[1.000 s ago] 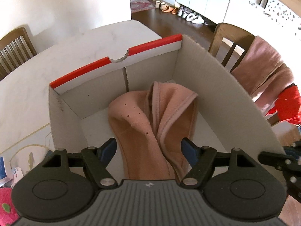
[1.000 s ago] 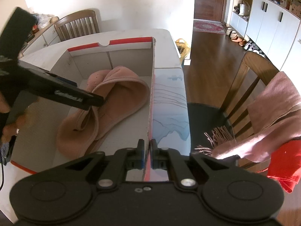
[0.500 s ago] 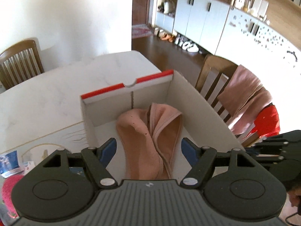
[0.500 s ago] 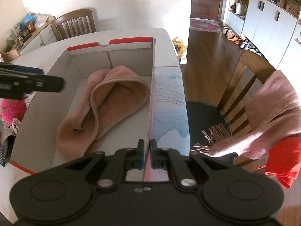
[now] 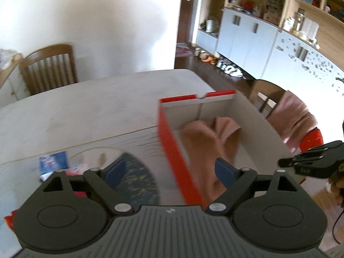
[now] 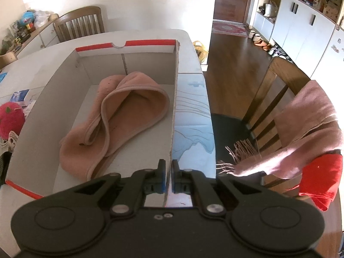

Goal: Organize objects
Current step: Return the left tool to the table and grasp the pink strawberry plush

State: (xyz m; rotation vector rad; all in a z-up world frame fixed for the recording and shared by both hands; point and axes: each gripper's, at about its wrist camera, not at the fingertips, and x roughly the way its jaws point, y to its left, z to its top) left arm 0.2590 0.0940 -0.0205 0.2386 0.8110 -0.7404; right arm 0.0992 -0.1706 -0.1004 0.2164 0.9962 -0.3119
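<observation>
A white cardboard box with red outer sides [image 6: 64, 81] stands on the table. A pink fleece cloth [image 6: 129, 111] lies loose on its floor. My right gripper [image 6: 169, 172] is shut on the top edge of the box's right wall. In the left wrist view the box [image 5: 172, 150] and the cloth [image 5: 204, 142] lie below and to the right. My left gripper [image 5: 169, 169] hangs above the box's left wall. Its jaws are opening and grip nothing. The right gripper [image 5: 301, 163] shows at the right edge.
Left of the box on the white table [image 5: 86, 107] lie a dark patterned cloth [image 5: 137, 180], a blue booklet [image 5: 53, 161] and a red plush toy [image 6: 10, 120]. A chair at the right carries a pink scarf [image 6: 311, 116] and a red cloth [image 6: 322, 180].
My left gripper has risen out of the box and shifted left, its jaws wider; the pink cloth stays in the box. The right gripper has not moved.
</observation>
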